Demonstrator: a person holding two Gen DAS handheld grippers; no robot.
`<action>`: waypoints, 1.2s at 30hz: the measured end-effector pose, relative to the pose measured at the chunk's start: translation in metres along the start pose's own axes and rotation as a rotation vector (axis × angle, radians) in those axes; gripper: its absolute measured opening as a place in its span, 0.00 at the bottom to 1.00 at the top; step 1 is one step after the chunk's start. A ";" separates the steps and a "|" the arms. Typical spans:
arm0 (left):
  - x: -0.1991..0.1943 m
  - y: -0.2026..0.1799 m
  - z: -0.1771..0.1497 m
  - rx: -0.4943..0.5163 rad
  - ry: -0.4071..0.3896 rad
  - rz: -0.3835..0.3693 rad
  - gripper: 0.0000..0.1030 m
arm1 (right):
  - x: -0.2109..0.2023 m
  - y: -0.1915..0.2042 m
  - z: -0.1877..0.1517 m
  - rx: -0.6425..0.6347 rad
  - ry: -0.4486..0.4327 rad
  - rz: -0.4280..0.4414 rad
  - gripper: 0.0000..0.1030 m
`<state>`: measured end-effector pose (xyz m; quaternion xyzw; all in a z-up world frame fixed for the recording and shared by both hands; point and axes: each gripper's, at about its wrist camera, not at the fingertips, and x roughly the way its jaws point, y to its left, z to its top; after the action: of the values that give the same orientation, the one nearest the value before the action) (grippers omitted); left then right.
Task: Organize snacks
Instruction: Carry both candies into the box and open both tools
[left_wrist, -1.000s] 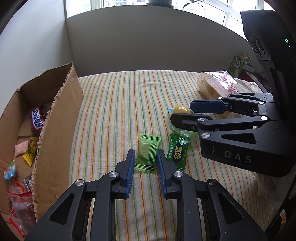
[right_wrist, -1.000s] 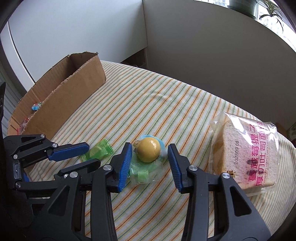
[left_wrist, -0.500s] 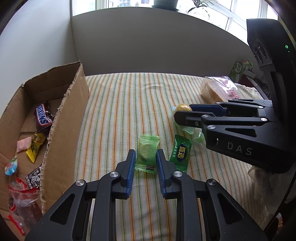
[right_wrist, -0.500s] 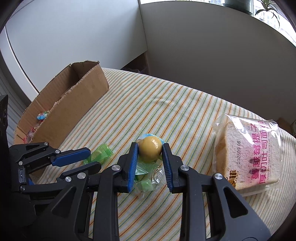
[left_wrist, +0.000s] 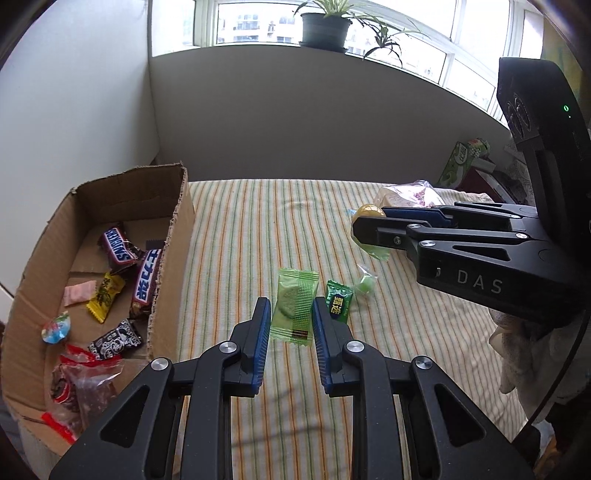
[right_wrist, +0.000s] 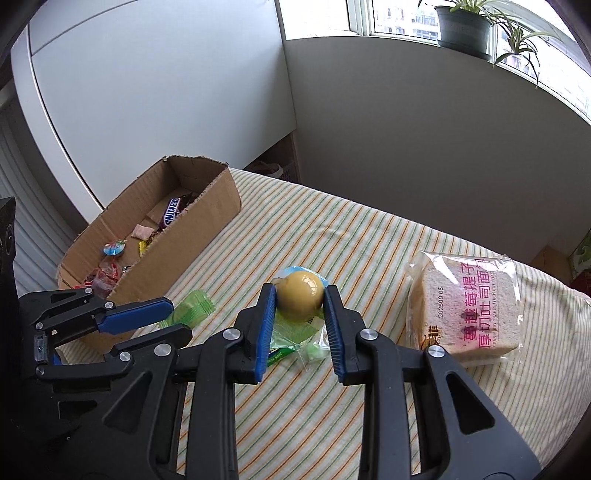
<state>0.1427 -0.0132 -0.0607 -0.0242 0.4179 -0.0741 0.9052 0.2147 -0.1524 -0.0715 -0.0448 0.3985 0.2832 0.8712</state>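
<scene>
My left gripper (left_wrist: 290, 308) is shut on a light green biscuit packet (left_wrist: 294, 304), held just above the striped cloth (left_wrist: 258, 229). My right gripper (right_wrist: 300, 295) is shut on a yellow ball snack (right_wrist: 300, 301) in clear wrapping, also off the cloth. From the left wrist view the right gripper (left_wrist: 369, 221) hangs to the right with the yellow ball (left_wrist: 367, 211) at its tips. The open cardboard box (left_wrist: 173, 236) lies left of both grippers with several wrapped snacks inside. From the right wrist view the left gripper (right_wrist: 177, 317) shows the green packet (right_wrist: 192, 312) beside the box (right_wrist: 192, 251).
A dark green candy (left_wrist: 338, 306) and a small clear-wrapped green sweet (left_wrist: 364, 284) lie on the cloth between the grippers. A bagged bread loaf (right_wrist: 469, 306) sits to the right. A green carton (left_wrist: 460, 162) stands beyond the cloth's far right edge. Walls close the back.
The right jaws closed onto the yellow ball. Both grippers then rose with their snacks, so the cloth and the box now look farther below.
</scene>
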 end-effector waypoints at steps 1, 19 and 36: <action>-0.007 0.004 -0.002 0.000 -0.007 0.000 0.21 | -0.005 0.005 0.001 -0.004 -0.005 -0.002 0.27; -0.070 0.057 -0.018 -0.074 -0.086 0.055 0.21 | -0.030 0.094 0.018 -0.098 -0.034 0.024 0.27; -0.083 0.139 -0.031 -0.174 -0.093 0.156 0.21 | 0.011 0.157 0.042 -0.153 0.020 0.073 0.27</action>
<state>0.0818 0.1373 -0.0328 -0.0734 0.3810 0.0344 0.9210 0.1654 -0.0032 -0.0270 -0.0993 0.3855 0.3438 0.8505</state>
